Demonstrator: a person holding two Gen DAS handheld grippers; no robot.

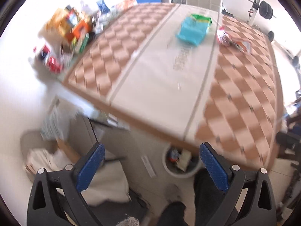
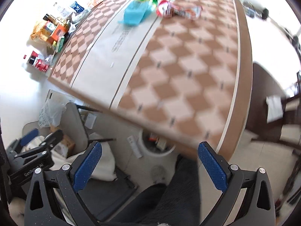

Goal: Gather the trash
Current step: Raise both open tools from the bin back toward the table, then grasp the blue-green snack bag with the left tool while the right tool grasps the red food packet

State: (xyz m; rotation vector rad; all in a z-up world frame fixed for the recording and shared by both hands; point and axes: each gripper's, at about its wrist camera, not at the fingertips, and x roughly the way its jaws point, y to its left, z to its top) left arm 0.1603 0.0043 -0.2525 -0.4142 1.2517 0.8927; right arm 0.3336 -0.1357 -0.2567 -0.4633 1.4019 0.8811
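I hold both grippers wide and empty above the near table (image 2: 188, 79) edge: left (image 1: 151, 166), right (image 2: 149, 164). A blue packet (image 1: 193, 29) and red wrapper (image 2: 178, 9) lie far across; the bin (image 1: 178, 172) sits below.

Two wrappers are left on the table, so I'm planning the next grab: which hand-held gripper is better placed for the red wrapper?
Probably the right hand-held gripper. Both are open and empty, but the red wrapper lies right of the blue packet, on the right gripper's side.
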